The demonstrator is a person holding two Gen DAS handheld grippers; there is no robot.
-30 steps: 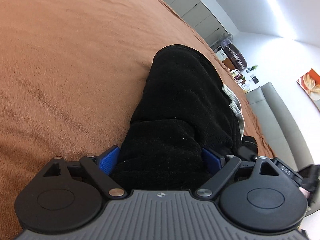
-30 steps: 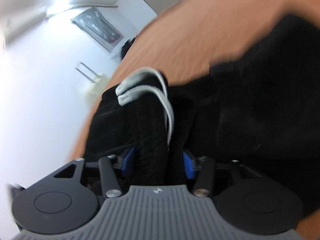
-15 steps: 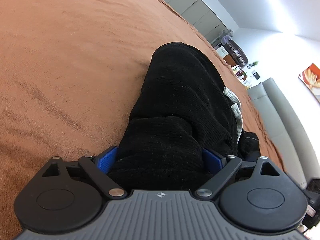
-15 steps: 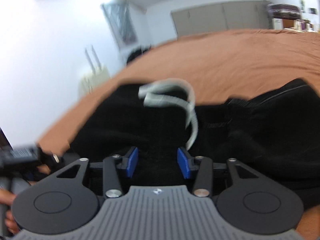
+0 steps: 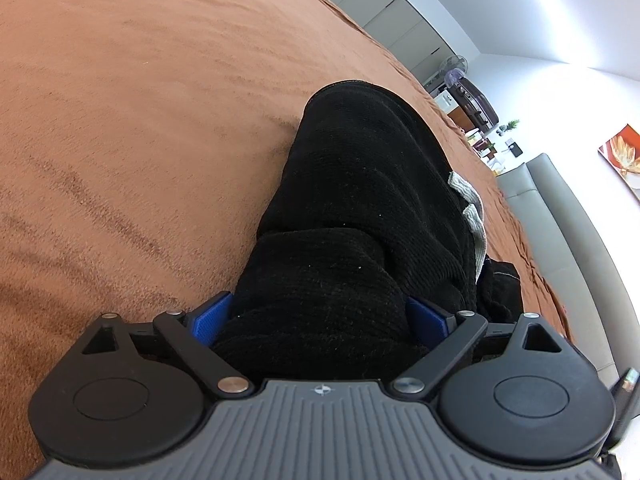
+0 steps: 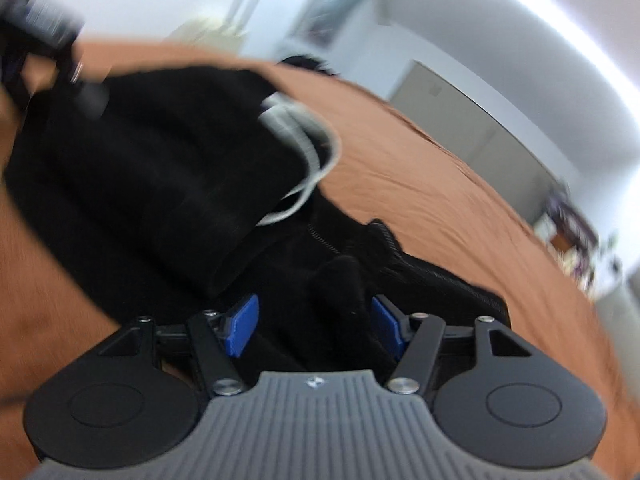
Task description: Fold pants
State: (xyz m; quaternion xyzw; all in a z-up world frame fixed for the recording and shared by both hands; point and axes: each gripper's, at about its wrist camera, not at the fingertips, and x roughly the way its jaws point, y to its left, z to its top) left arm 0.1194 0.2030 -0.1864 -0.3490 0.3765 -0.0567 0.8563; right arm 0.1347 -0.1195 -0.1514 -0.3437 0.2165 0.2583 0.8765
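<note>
The black pants (image 5: pixel 360 208) lie bunched in a long heap on the brown blanket (image 5: pixel 140 120). A thick fold of them fills the space between my left gripper's (image 5: pixel 320 320) blue pads (image 5: pixel 208 320), which stand wide apart. In the blurred right wrist view the pants (image 6: pixel 160 168) show their waistband with a white drawstring (image 6: pixel 312 152). My right gripper (image 6: pixel 314 326) has its blue pads (image 6: pixel 240 328) apart, with black cloth lying between them.
The brown blanket covers a wide bed. A grey sofa (image 5: pixel 560 216) stands beyond the bed's right side, with shelves and a fan (image 5: pixel 454 72) at the back wall. The other gripper (image 6: pixel 48 32) shows blurred at the upper left of the right wrist view.
My right gripper has opened and let go of the waistband, and its view has swung across the pants. My left gripper has hardly moved.
</note>
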